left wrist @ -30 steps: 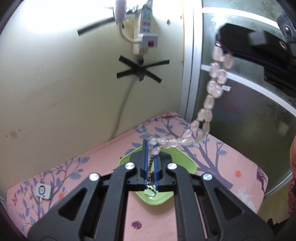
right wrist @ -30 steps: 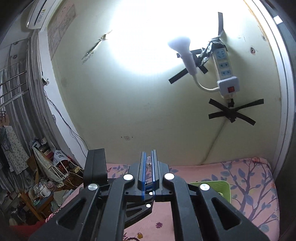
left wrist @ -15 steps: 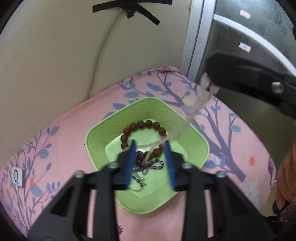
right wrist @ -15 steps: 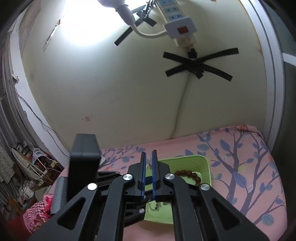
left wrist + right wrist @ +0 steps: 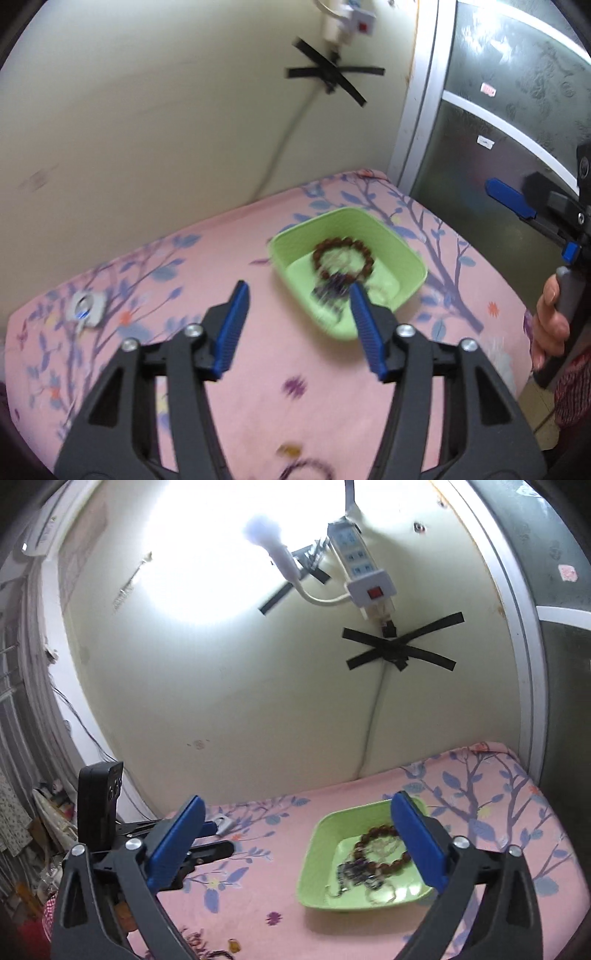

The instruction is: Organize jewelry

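Both my claws are opening with nothing between them: my left gripper (image 5: pixel 299 325) and right gripper (image 5: pixel 299 834) hover over the pink cloth (image 5: pixel 258 398). The brown bead bracelet (image 5: pixel 384 849) and other jewelry lie in the green tray (image 5: pixel 314 867)

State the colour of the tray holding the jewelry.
Light green tray; the right wrist view shows it best, since it is sharper there.

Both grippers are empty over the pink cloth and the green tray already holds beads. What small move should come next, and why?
Probably swing the left gripper, jaws opening and empty, down toward the loose jewelry at the near edge of the cloth. It lies outside the green tray, where the brown bead bracelet already rests.
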`<state>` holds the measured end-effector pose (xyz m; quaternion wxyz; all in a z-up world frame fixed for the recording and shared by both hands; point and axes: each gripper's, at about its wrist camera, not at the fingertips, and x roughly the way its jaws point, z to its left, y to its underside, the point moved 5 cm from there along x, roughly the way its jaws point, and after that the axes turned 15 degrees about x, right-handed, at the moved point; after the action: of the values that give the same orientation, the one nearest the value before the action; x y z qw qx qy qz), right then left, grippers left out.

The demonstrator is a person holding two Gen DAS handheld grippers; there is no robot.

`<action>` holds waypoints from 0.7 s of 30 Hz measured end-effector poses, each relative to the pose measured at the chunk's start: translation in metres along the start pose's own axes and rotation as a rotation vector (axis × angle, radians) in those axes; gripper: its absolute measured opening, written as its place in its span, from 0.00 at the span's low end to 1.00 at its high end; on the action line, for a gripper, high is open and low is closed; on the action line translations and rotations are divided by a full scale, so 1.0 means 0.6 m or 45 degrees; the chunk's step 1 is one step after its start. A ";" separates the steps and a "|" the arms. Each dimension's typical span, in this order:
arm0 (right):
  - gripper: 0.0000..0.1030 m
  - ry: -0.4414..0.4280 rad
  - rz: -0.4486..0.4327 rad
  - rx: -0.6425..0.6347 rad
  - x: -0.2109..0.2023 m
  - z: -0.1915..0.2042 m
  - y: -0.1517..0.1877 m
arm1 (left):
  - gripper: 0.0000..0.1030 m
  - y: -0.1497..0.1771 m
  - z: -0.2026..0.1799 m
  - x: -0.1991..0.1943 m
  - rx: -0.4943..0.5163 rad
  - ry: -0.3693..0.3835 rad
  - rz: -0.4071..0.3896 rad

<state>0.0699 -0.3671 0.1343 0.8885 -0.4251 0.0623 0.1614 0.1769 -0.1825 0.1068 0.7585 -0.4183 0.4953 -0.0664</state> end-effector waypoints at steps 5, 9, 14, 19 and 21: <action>0.76 -0.061 0.315 0.034 0.022 -0.001 0.116 | 0.56 0.131 0.051 -0.069 -0.084 -0.072 0.029; 0.38 -0.045 0.500 0.016 0.047 0.008 0.208 | 0.56 0.238 0.076 -0.099 -0.170 -0.100 0.079; 0.11 -0.066 0.730 -0.170 0.082 0.075 0.326 | 0.56 0.349 0.092 -0.122 -0.299 -0.081 0.092; 0.10 -0.090 0.879 -0.379 0.117 0.151 0.424 | 0.56 0.409 0.102 -0.134 -0.398 -0.047 0.074; 0.10 -0.089 0.919 -0.451 0.129 0.171 0.452 | 0.56 0.420 0.101 -0.138 -0.413 -0.033 0.064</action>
<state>0.0478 -0.1101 -0.0196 0.6894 -0.5166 0.1487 0.4855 0.1052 0.0560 -0.0024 0.6888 -0.5234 0.5002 0.0388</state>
